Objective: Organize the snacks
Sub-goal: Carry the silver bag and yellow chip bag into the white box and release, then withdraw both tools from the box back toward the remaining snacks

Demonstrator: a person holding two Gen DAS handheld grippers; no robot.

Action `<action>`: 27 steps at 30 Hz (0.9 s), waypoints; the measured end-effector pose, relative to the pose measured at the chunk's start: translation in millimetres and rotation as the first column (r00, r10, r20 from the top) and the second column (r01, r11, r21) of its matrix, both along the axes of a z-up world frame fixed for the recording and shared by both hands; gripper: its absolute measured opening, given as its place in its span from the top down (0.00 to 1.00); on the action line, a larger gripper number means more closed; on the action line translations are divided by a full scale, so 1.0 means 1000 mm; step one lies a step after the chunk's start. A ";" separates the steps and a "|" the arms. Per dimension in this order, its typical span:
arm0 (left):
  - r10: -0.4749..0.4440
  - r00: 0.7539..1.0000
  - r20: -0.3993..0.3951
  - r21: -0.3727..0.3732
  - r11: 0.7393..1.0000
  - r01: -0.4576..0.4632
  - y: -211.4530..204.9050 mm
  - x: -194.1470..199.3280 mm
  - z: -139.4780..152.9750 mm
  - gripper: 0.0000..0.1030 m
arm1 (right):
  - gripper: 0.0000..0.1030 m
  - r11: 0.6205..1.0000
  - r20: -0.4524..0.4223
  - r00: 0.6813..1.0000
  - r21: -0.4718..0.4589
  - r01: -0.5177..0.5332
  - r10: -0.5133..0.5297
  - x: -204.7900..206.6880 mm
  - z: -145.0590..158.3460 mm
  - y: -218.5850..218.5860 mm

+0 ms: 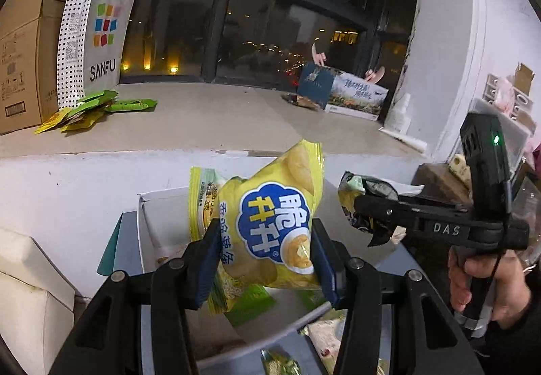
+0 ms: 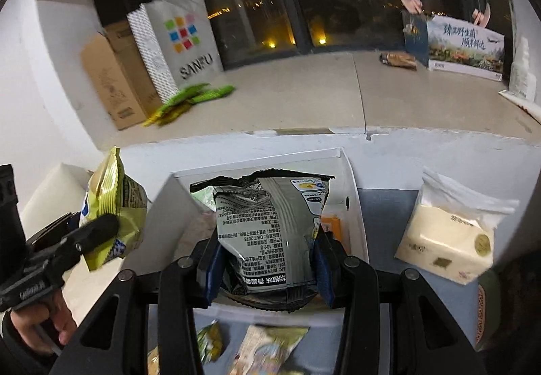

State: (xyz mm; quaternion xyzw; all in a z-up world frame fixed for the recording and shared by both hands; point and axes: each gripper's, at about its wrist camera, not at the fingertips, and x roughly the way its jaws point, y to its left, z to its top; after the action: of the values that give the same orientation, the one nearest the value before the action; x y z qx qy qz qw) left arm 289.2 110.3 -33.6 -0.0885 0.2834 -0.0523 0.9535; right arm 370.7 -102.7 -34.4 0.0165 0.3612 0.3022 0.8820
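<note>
My left gripper [image 1: 265,260] is shut on a yellow chip bag [image 1: 274,223] with a blue logo, held upright above a white box [image 1: 148,226]; a second yellow-green packet [image 1: 203,202] is pinched behind it. My right gripper [image 2: 267,268] is shut on a grey-and-black snack bag [image 2: 270,233], held over the same white box [image 2: 351,206]. In the left wrist view the right gripper [image 1: 368,219] shows at the right with its bag [image 1: 348,195]. In the right wrist view the left gripper [image 2: 98,233] shows at the left with the yellow bag [image 2: 115,206].
A window ledge [image 2: 304,94] behind holds a SANFU paper bag [image 2: 179,40], a cardboard box [image 2: 111,80], green packets [image 2: 192,96], a brown packet [image 2: 399,60] and a printed box [image 2: 466,47]. A tissue pack [image 2: 449,239] lies right of the white box. Loose snack packets [image 2: 270,348] lie below.
</note>
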 end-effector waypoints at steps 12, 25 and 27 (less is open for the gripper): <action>0.048 0.997 -0.056 0.012 0.999 -0.048 0.007 -0.003 -0.009 0.00 | 0.00 0.998 0.003 0.999 0.049 0.051 -0.051 0.016 0.002 -0.006; -0.002 0.995 0.101 0.033 0.999 -0.001 -0.017 -0.127 0.026 0.00 | 0.00 0.994 0.169 0.982 0.055 -0.097 0.086 -0.084 0.042 -0.038; -0.017 0.992 0.126 0.029 0.999 0.014 -0.024 -0.150 0.028 0.00 | 0.00 0.993 0.227 0.968 0.031 -0.115 0.105 -0.118 0.046 -0.048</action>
State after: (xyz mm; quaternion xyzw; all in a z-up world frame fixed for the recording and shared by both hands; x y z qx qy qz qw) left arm 139.5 86.4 -6.0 -0.0696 0.2241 -0.0613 0.9702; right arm 252.9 -151.1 12.1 -0.0184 0.2528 0.3584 0.8985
